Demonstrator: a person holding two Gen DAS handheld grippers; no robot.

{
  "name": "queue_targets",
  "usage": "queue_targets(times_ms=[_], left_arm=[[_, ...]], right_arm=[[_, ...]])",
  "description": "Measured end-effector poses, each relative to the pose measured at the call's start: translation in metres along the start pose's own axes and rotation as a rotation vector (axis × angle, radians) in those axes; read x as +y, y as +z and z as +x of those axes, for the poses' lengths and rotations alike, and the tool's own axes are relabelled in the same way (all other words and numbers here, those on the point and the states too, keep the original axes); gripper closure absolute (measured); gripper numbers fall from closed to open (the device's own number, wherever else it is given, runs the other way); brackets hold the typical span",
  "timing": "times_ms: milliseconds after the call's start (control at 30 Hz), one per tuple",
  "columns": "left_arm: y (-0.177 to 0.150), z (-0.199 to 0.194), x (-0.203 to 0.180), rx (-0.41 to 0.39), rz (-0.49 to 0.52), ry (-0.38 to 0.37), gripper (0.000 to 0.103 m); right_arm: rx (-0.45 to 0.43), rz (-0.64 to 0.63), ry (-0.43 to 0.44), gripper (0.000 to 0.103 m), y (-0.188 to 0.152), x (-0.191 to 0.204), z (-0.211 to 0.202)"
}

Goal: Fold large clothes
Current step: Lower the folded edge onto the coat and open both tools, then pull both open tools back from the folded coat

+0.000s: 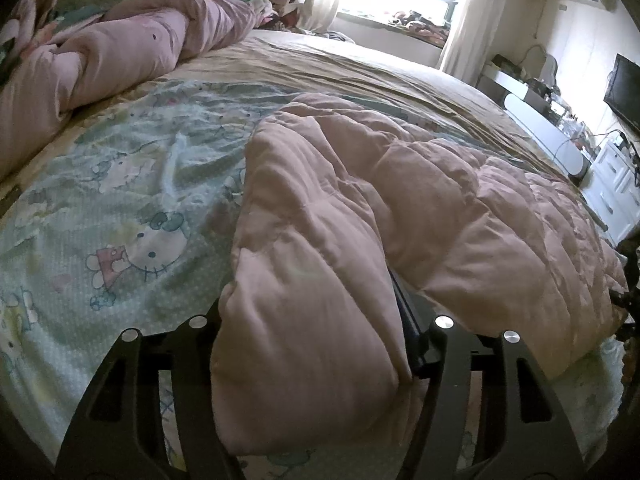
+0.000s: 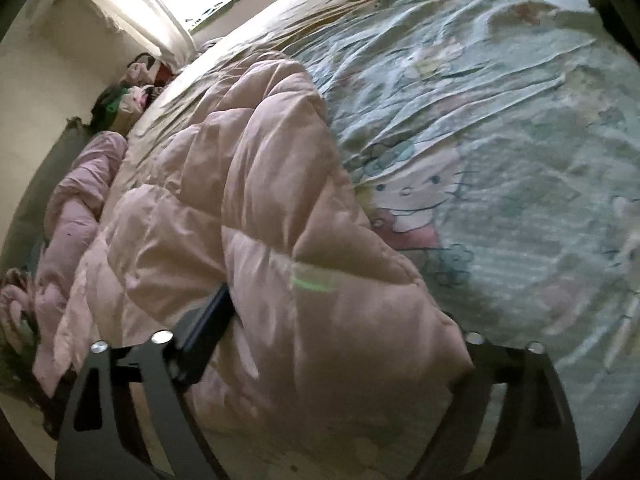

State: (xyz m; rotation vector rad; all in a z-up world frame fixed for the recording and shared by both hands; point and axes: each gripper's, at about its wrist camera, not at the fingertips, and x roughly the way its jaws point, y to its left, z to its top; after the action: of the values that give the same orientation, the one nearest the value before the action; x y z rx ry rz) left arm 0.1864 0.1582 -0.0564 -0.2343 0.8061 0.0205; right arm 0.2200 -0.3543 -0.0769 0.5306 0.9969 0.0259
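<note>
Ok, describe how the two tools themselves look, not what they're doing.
Both the left tool and the right tool are matte black flat plates with elongated cut-out slots, and round silver fasteners at the pivots. No cables, markings or sleeves show.

Wide bed (image 1: 360, 60) covered by a wrinkled pale green cotton sheet printed with cartoon cats (image 1: 132, 208), with a plain tan stretch of bedding (image 1: 320, 64) across the far side. Lying directly on the sheet, near and to the right: a puffy dusty-pink quilted garment (image 1: 400, 200), crumpled, spilling over the near edge. Along the far left edge: a rolled lilac-pink duvet (image 1: 132, 52). In the right wrist view, the same pink garment (image 2: 248, 200) left of the printed sheet (image 2: 500, 140).
</note>
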Motion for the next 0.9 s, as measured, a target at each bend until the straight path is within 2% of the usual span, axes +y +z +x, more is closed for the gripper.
queue_targets(times_ms=[133,233,367,400,467,700,900], left_arm=[[-0.002,-0.003,0.002,-0.004,-0.007,-0.001,0.048],[-0.003,-0.008,0.001,-0.012,-0.007,0.009,0.041],[-0.006,-0.014,-0.001,-0.017,0.000,0.030,0.028],[-0.006,-0.016,-0.002,-0.016,-0.001,0.035,0.020],[-0.007,-0.023,-0.003,-0.018,-0.006,0.031,0.010],[-0.003,-0.065,-0.016,-0.065,0.010,0.057,0.009],[-0.003,-0.109,-0.045,-0.135,0.064,0.053,0.009]], right_arm=[[-0.026,-0.025,-0.042,0.011,-0.002,-0.003,-0.016],[-0.071,-0.044,-0.069,0.009,-0.002,-0.003,-0.031],[-0.109,-0.129,-0.102,0.006,-0.003,0.009,-0.048],[-0.119,-0.140,-0.106,0.006,-0.004,0.016,-0.051],[-0.149,-0.164,-0.109,0.005,-0.004,0.024,-0.059],[-0.209,-0.269,-0.065,0.004,-0.013,0.059,-0.085],[-0.240,-0.335,0.012,0.004,-0.030,0.090,-0.106]])
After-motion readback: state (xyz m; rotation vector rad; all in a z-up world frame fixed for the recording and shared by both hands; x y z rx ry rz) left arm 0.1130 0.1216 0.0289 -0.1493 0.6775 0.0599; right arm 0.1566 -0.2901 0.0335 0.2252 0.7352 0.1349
